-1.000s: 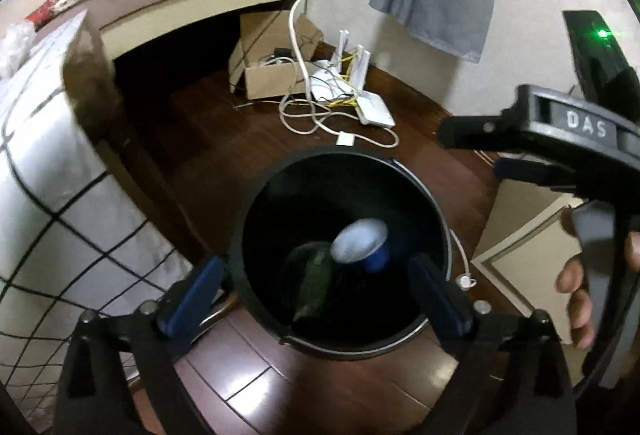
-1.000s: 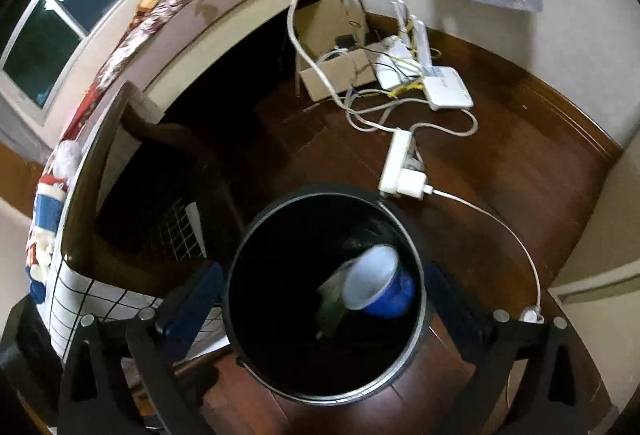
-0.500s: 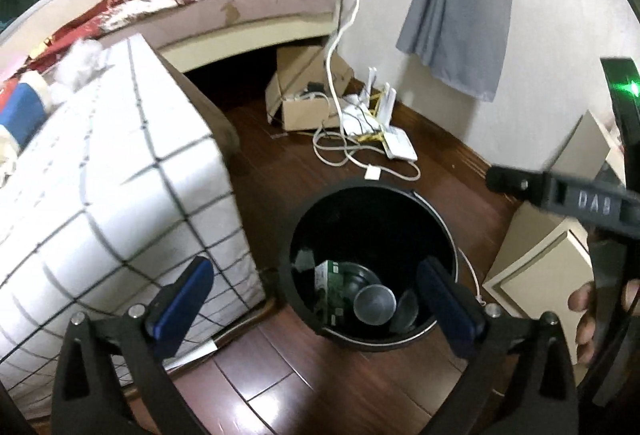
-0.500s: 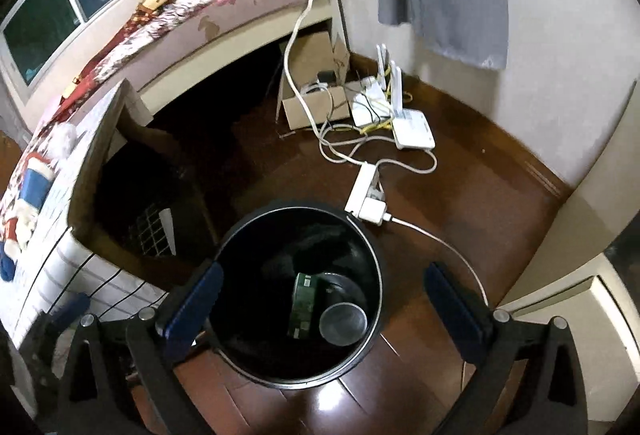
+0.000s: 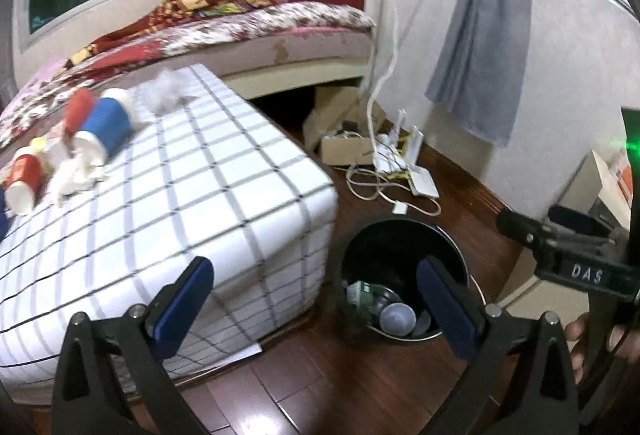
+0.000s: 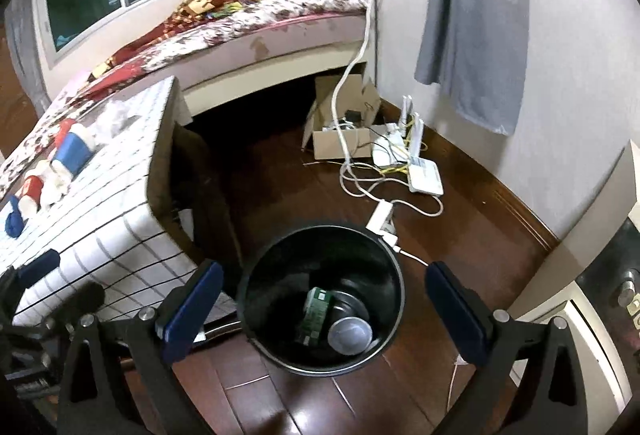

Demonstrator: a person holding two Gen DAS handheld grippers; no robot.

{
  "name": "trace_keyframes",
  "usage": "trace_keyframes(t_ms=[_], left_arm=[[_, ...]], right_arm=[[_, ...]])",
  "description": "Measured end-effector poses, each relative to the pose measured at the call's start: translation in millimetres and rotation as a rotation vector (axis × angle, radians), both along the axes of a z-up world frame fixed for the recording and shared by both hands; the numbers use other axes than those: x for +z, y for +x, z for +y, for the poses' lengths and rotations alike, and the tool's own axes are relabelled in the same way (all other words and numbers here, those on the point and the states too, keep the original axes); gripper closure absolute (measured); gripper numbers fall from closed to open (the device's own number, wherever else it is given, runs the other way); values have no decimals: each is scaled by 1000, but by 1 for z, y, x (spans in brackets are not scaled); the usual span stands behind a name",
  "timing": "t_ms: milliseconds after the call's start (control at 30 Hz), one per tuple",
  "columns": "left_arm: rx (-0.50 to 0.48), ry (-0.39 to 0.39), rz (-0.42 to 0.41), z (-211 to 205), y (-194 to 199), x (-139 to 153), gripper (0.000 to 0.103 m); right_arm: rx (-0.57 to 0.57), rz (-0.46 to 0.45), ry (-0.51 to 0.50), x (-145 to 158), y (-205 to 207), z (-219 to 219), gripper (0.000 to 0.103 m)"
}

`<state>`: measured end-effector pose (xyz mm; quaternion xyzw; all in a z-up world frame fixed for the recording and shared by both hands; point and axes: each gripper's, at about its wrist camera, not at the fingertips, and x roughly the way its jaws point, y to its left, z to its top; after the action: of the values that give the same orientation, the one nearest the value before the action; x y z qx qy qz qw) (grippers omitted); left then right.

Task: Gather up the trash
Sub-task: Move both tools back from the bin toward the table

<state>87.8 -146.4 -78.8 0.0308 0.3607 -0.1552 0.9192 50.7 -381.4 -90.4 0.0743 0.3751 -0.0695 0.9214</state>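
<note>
Black and round, the trash bin (image 6: 320, 299) stands on the wooden floor (image 6: 288, 187) beside the checked table cover (image 5: 192, 195); in it we see a green can (image 6: 316, 315) and a cup (image 6: 350, 335). Our left gripper (image 5: 316, 309) and right gripper (image 6: 322, 311) both gape wide with nothing between their blue pads. On the cover lie more cups (image 5: 102, 129) and what we take, through blur, for crumpled tissue (image 5: 76, 179).
</note>
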Motion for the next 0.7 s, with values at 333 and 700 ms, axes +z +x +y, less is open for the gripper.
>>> trace_keyframes(t_ms=[333, 700], left_arm=[[110, 19, -52, 58, -4, 16, 1], [289, 42, -75, 154, -12, 17, 1]], right_arm=[[115, -41, -41, 19, 8, 70, 1], [294, -122, -50, 43, 32, 162, 1]])
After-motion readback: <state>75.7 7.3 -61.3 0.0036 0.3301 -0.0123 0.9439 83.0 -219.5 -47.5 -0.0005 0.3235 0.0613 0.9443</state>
